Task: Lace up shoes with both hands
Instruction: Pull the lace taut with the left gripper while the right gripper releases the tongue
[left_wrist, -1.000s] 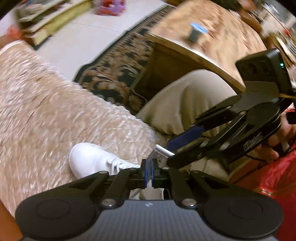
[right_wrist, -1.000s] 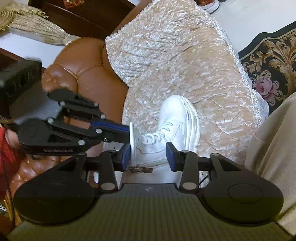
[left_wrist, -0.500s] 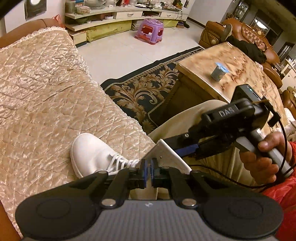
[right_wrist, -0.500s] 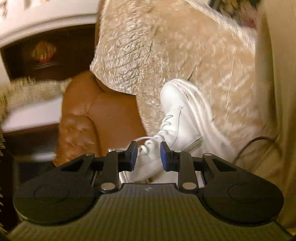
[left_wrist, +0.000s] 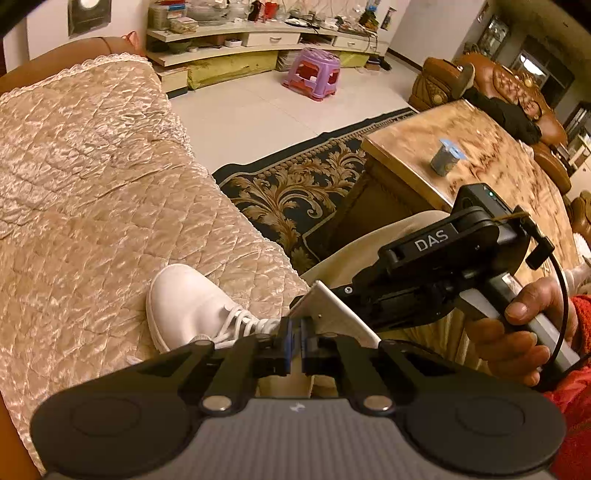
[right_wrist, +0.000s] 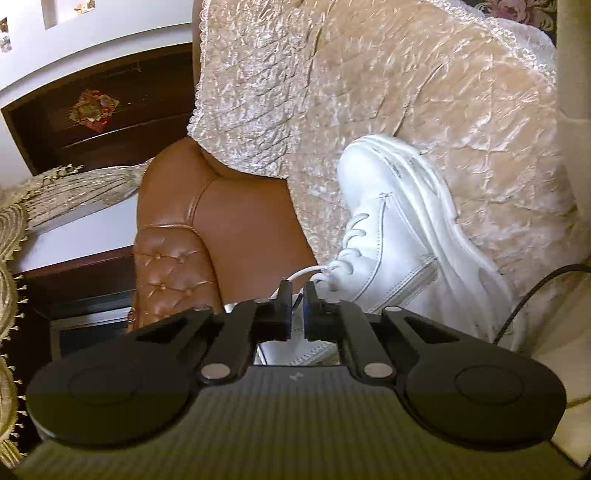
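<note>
A white high-top shoe (right_wrist: 399, 236) lies on a quilted sofa cover (left_wrist: 92, 192), toe pointing away, as the right gripper (right_wrist: 295, 295) has just been closing with a loop of white lace (right_wrist: 306, 271) running to its tips. Whether the pads actually pinch the lace cannot be told. The left gripper (left_wrist: 294, 334) is clenched just beside the shoe's upper eyelets; what it holds, if anything, is hidden. A thin hold could let the lace slip free on the pull, and a hard tug could drag the unanchored shoe across the slick fabric. The two tools crowd each other over the tongue. A wooden table (left_wrist: 480, 158) with a small cup (left_wrist: 445, 158) and a patterned rug (left_wrist: 303, 184) stand well apart.
</note>
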